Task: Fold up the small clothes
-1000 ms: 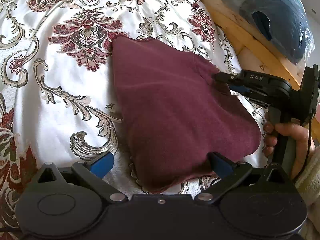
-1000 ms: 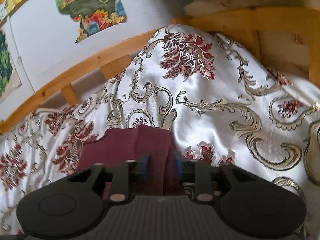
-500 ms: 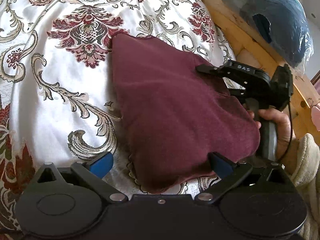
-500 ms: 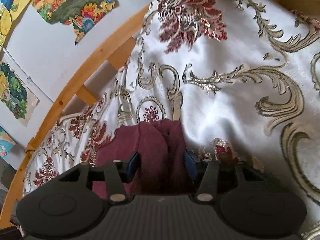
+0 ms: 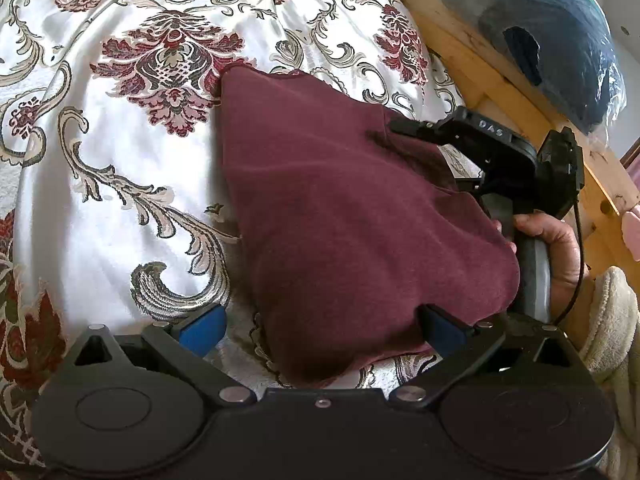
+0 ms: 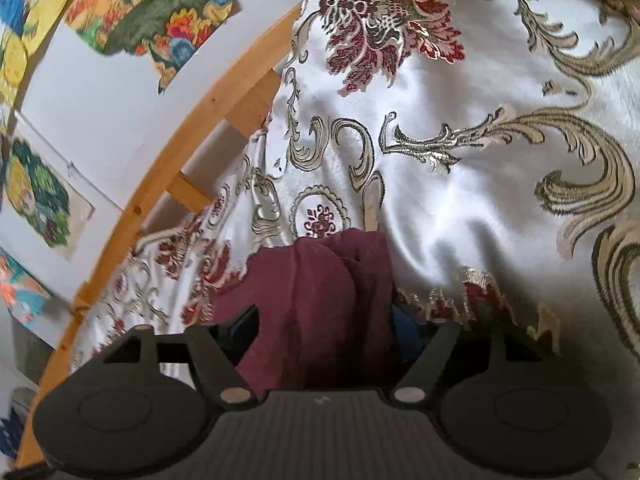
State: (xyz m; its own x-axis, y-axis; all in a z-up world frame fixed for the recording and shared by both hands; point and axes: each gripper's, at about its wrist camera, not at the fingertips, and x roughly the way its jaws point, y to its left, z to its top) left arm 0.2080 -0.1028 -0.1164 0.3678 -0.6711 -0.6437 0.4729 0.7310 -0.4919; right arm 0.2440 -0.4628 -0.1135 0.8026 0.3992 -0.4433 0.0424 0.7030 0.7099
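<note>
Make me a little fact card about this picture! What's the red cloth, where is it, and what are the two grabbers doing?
cloth: maroon garment, already folded over, lying flat
surface: white bedspread with red and gold flowers
left gripper: open, its blue pads on either side of the garment's near edge
right gripper: open, cloth bunched between its fingers, at the garment's far right edge
behind: wooden bed frame, bagged blue bundle
wall: colourful pictures

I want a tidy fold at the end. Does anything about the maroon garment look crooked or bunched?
Yes. The maroon garment lies as a lopsided wedge on the bedspread, its edges slanted rather than square. By the open right gripper the cloth is bunched into rounded ridges.
</note>
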